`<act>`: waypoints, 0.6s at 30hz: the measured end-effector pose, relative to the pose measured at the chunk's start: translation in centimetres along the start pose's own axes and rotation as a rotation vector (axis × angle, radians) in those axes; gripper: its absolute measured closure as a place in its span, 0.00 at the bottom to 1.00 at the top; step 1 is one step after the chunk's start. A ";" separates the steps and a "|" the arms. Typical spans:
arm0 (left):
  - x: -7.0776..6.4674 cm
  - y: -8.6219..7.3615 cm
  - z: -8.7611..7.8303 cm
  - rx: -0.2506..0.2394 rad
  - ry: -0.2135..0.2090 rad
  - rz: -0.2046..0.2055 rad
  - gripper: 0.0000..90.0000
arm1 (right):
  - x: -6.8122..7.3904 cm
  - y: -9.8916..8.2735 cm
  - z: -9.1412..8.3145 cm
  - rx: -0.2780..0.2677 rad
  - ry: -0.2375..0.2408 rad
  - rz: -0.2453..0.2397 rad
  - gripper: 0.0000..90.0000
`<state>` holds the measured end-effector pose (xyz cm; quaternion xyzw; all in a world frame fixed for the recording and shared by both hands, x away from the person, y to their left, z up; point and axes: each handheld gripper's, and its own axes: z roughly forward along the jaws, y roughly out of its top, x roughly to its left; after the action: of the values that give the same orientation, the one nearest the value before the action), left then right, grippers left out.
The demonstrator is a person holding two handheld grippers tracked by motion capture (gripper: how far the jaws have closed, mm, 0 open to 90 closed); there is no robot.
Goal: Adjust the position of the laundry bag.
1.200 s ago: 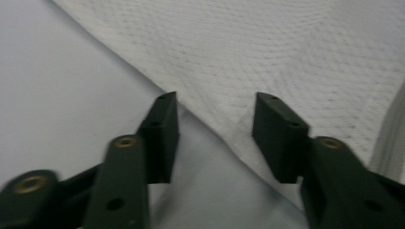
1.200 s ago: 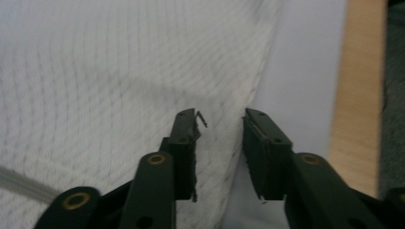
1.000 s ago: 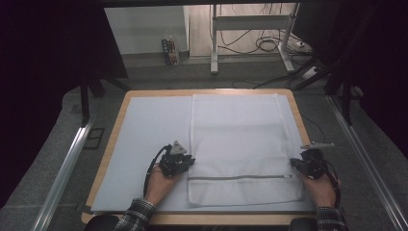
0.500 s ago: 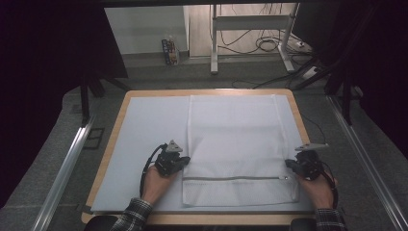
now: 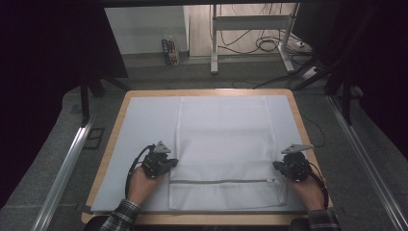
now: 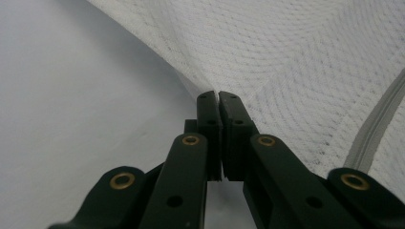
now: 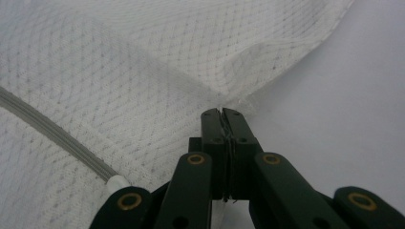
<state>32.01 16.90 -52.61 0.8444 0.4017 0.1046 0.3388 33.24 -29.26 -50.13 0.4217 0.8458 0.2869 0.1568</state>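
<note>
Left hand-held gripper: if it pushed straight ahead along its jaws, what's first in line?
The mesh bag. The left hand-held gripper already pinches its edge, so more of that fabric lies directly ahead, over the white mat.

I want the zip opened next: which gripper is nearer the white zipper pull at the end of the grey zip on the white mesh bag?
Right. The right gripper grips the bag's edge just beside the zipper pull; the left gripper holds the opposite edge.

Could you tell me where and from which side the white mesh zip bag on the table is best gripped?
Probably by its thin side edges just above the grey zip, coming in level from either side. The white mesh zip bag lies flat, so only its edges offer a pinch; the left gripper and right gripper are shut there.
</note>
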 end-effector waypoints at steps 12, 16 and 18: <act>2.4 -1.8 -2.2 0.023 0.006 -0.059 0.98 | 3.1 1.5 1.5 0.014 0.056 -0.083 0.97; 2.4 -2.3 -2.7 0.030 0.017 -0.056 0.98 | 3.7 1.8 1.8 0.007 0.065 -0.098 0.97; 2.4 -2.3 -2.8 0.027 0.023 -0.056 0.98 | 3.9 1.9 1.8 0.006 0.069 -0.099 0.97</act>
<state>30.95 21.13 -52.32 0.8360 0.4305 0.0993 0.3256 33.00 -24.64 -50.45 0.3696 0.8713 0.2907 0.1403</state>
